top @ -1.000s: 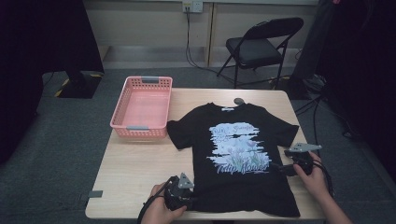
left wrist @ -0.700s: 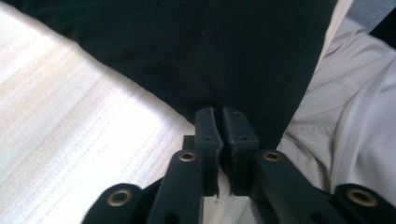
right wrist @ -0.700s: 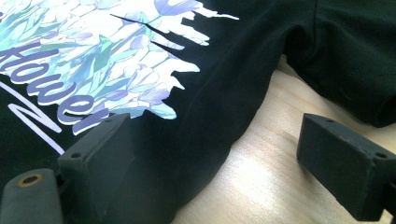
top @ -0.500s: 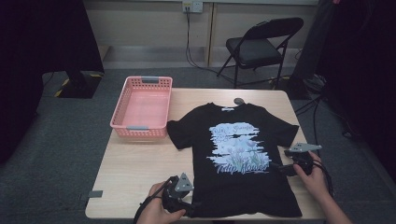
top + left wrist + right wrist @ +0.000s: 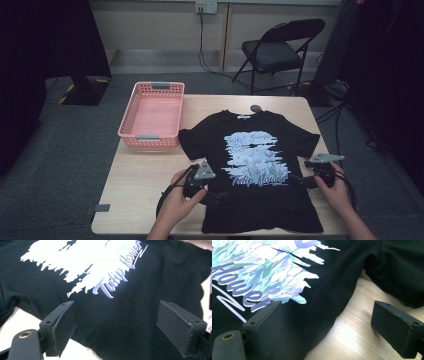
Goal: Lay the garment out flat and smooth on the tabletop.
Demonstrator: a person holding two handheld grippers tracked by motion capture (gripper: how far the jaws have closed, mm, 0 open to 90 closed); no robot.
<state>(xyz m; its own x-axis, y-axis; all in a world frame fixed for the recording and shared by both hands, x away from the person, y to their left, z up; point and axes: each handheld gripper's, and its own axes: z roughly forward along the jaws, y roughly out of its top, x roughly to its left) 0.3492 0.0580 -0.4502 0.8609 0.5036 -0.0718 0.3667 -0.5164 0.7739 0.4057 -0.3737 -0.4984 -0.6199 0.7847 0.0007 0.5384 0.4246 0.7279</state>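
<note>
High view showed the left tool (image 5: 212,194) held low at the left edge of the black T-shirt (image 5: 255,200), and the right tool (image 5: 305,181) at its right edge. Both tools stood wide open and gripped nothing. The T-shirt lay flat on the bench (image 5: 145,185). The pink basket (image 5: 152,115) at the left held nothing.
</note>
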